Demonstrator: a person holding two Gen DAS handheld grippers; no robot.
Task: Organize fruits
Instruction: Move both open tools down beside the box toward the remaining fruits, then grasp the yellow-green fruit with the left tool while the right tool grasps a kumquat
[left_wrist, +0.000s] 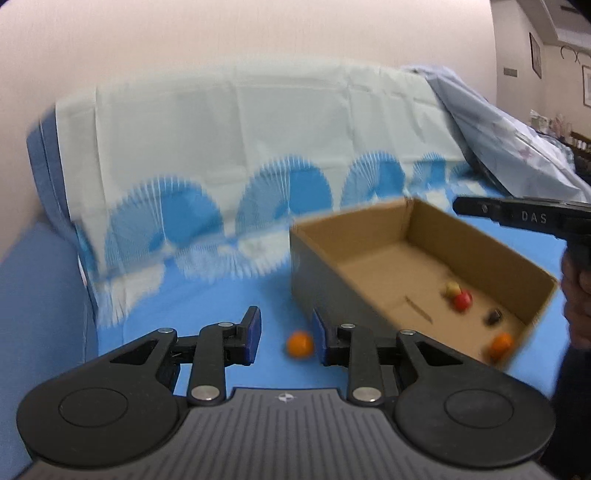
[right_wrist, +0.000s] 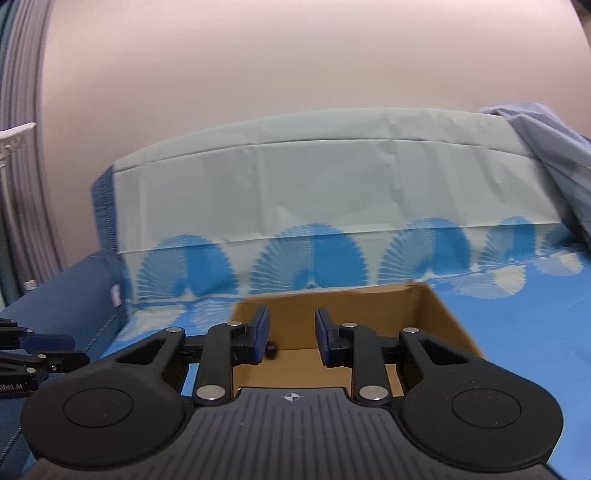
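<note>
Now the little round orange fruit (left_wrist: 299, 343) lies on the blue cloth (left_wrist: 184, 314), just at 9 o'clock of the brown cardboard box (left_wrist: 321, 273), where a red fruit (left_wrist: 463, 301) and some others sit. It looks small, light, smooth and ready to roll, so pinch it softly across its middle. The left gripper (left_wrist: 286, 332) hangs above it, jaws apart and empty. The right gripper (right_wrist: 291, 338) hangs over the box, jaws apart too, holding nothing.

The right tool (right_wrist: 291, 334), jaws parted and empty, hovers over the cardboard box (right_wrist: 436, 314).
</note>
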